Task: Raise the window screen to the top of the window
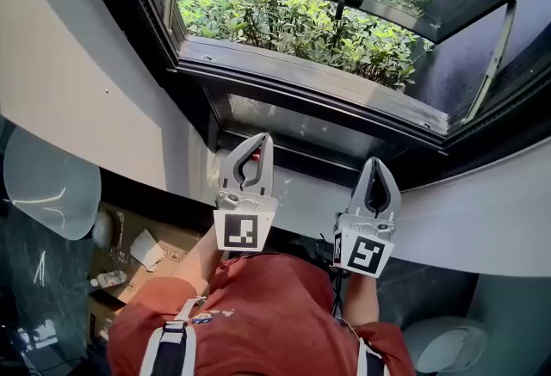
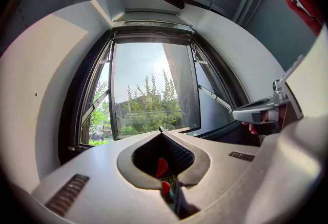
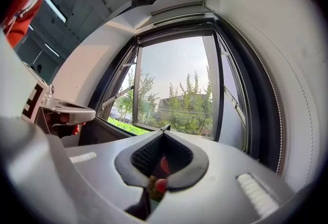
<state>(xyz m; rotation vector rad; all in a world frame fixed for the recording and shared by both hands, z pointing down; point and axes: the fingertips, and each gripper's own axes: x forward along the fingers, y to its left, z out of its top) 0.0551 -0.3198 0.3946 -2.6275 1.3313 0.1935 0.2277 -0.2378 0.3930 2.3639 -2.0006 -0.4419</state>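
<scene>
Left claw (image 1: 260, 140) and right claw (image 1: 376, 163), both closed on nothing, sit below the window (image 1: 301, 77); no screen spans it, so raising appears complete.

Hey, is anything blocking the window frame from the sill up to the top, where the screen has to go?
Nothing visible. The window frame looks clear from sill to top rail; the glass sash hangs swung outward. The screen itself I cannot pick out.

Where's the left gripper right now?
Head view, centre-left: the left gripper sits just below the window frame, with the right gripper alongside on its right.
</scene>
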